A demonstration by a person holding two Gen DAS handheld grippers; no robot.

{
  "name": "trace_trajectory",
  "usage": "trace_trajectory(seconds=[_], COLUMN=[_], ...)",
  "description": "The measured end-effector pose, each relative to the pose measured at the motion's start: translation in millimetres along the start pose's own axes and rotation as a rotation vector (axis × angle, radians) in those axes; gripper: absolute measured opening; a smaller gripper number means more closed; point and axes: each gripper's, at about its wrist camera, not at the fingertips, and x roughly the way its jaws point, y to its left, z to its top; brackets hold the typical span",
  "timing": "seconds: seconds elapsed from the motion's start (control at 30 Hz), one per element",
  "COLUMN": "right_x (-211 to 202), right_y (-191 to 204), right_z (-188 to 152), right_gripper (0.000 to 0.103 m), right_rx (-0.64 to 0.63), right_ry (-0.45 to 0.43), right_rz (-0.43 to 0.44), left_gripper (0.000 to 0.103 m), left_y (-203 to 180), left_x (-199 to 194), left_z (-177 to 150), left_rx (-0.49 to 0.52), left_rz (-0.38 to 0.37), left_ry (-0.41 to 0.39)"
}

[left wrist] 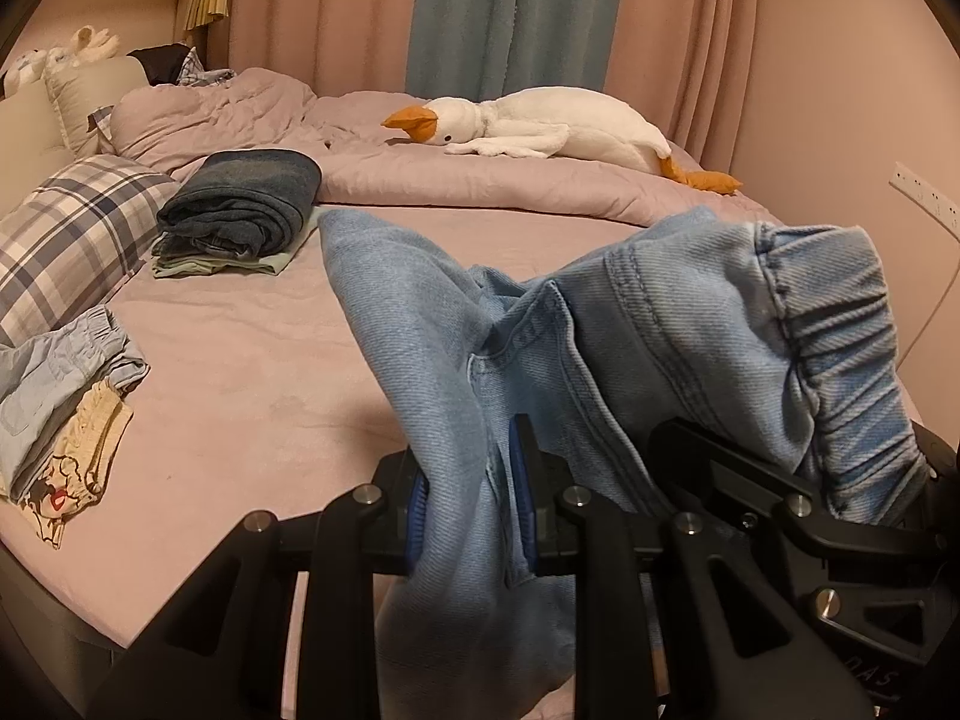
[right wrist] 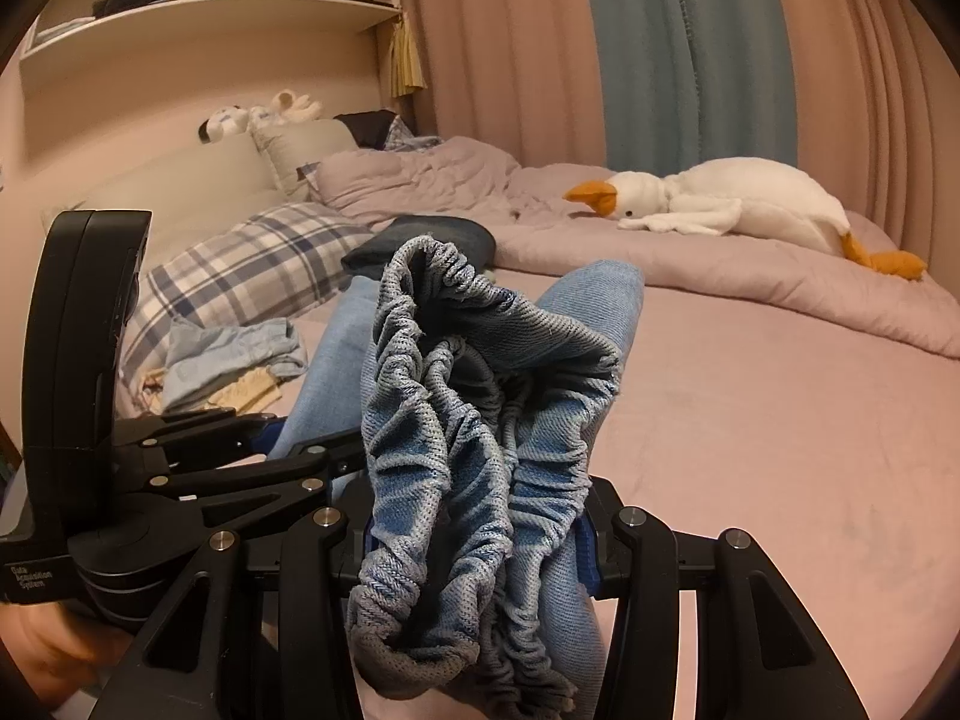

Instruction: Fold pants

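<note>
Light-blue pants (left wrist: pixel 420 312) held up over the pink bed (left wrist: pixel 252 372), bunched between both tools; left gripper (left wrist: pixel 471 498) clamped narrowly on a fold of the denim, blue pads (left wrist: pixel 523 480) pressing the cloth from either side, fabric spilling above and below the jaws; right gripper (right wrist: pixel 474 534) closed down on the gathered elastic waistband (right wrist: pixel 474 396), jaws kept somewhat apart by the thick wad of cloth between them; the two tools close together, the left one visible just left of the waistband in the right wrist view.

Relative to the pants: bare pink sheet beyond and beneath; folded dark jeans (left wrist: pixel 246 198) atop a pale green garment (left wrist: pixel 228 264) further back and to the left; plaid pillow (left wrist: pixel 66 228) left of that stack; small heap of light-blue and cream clothes (left wrist: pixel 60 402) at the left edge of the bed, well apart from the pants; rumpled mauve duvet (left wrist: pixel 480 180) across the far side; white plush goose (left wrist: pixel 540 126) with orange beak lying on the duvet, behind and to the right; pink and blue curtains (left wrist: pixel 468 18) behind all; shelf (right wrist: pixel 210 18) above the headboard, far left in the right wrist view.
</note>
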Motion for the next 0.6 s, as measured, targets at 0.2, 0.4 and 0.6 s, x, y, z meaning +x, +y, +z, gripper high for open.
trace_trajectory(seconds=[0.2, 0.4, 0.6], right_x=[0.1, 4.0, 17.3], right_y=[-2.6, -6.3, -16.6], right_z=[2.0, 6.2, 18.0], right_gripper=[0.050, 0.049, 0.049], right_rx=[0.005, 0.008, 0.006], right_ry=[-0.008, -0.013, -0.018], right_rz=[-0.008, -0.016, -0.019], left_gripper=[0.022, 0.022, 0.022], left_y=[-1.1, -2.9, -0.2], left_x=[6.2, 17.2, 36.6], left_z=[6.6, 16.2, 31.4], left_rx=[0.012, 0.024, 0.019], left_rz=[-0.003, -0.007, -0.010], left_ry=[-0.005, -0.010, -0.015])
